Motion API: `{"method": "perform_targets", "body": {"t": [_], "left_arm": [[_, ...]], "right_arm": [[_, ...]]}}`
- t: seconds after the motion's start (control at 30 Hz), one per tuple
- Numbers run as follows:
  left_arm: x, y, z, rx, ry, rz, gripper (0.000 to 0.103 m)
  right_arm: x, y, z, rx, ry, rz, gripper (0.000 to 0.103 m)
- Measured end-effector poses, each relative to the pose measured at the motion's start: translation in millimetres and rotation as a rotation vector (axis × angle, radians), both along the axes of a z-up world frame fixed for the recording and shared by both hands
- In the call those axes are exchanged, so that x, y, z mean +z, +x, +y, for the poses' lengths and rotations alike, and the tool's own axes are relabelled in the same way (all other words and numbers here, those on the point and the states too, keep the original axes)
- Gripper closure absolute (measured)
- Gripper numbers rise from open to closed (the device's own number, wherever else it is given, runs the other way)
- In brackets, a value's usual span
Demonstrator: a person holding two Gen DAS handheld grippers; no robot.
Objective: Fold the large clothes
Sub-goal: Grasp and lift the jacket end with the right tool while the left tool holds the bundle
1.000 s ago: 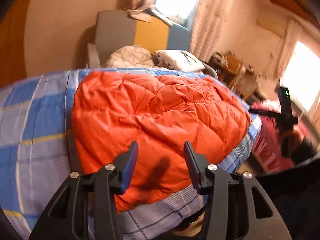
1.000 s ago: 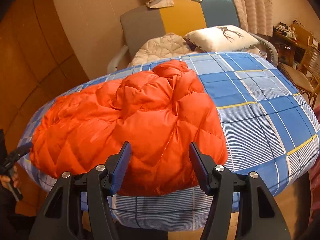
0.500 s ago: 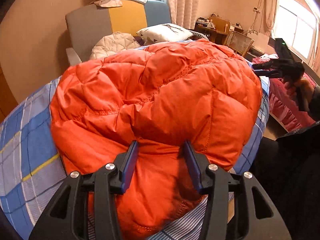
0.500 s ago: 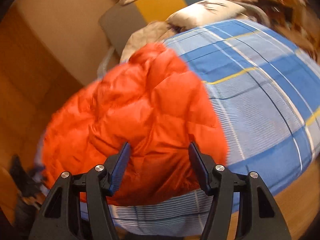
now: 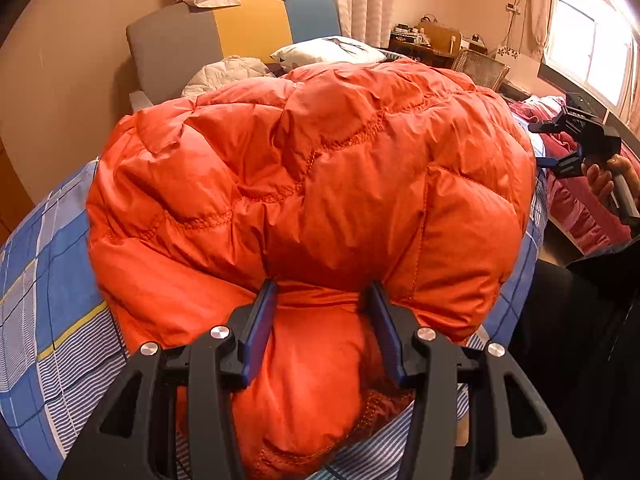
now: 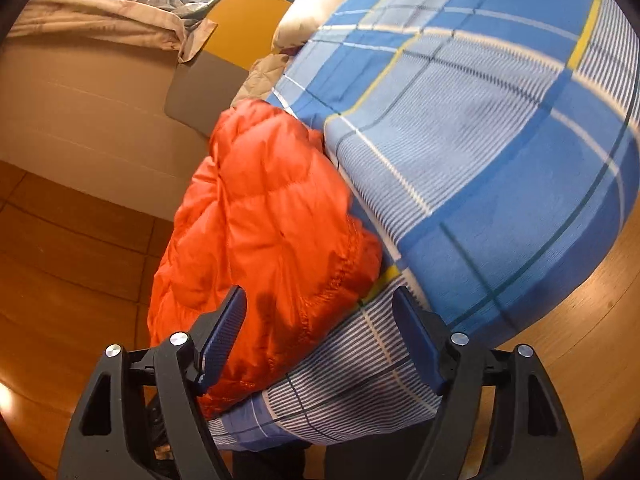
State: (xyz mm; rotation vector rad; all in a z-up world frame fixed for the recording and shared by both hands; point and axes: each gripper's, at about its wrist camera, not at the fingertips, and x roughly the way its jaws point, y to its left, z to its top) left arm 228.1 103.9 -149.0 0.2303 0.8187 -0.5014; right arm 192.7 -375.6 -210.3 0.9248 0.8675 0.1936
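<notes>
A puffy orange quilted jacket (image 5: 312, 184) bulges mid-frame, bunched between the left gripper's (image 5: 322, 300) parted jaws; the right gripper (image 6: 320, 320) gapes empty.

Warm daylight glares through the curtained window (image 5: 588, 56) behind the puffy orange quilted jacket (image 5: 312, 200), both fisheye views bending at their dark edges.

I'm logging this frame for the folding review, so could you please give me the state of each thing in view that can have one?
orange down jacket: bunched up on the bed, not folded flat.
left gripper: open, jacket fabric bulging between its fingers.
right gripper: open, holding nothing, over the jacket's edge.
plaid bedsheet: spread over the bed.
pillow: lying at the headboard.
</notes>
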Motion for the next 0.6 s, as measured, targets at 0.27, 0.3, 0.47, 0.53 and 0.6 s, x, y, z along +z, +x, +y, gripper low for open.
{"method": "perform_targets", "body": {"t": [0.27, 0.3, 0.47, 0.53, 0.6], "left_arm": [[1, 1, -2, -0.027, 0.009, -0.006, 0.056], [1, 1, -1, -0.022, 0.004, -0.005, 0.056], [-1, 1, 1, 0.005, -0.025, 0.007, 0.056], [-2, 1, 1, 0.007, -0.024, 0.012, 0.056], [-2, 2, 0, 0.009, -0.021, 0.015, 0.056]], "right_arm": [[-8, 13, 6, -0.015, 0.107, -0.031, 0.028], [-9, 16, 8, -0.014, 0.116, -0.034, 0.028], [-12, 35, 17, -0.03, 0.141, -0.03, 0.035], [-9, 39, 19, -0.036, 0.118, -0.04, 0.051], [-3, 40, 22, -0.031, 0.097, -0.062, 0.067]]}}
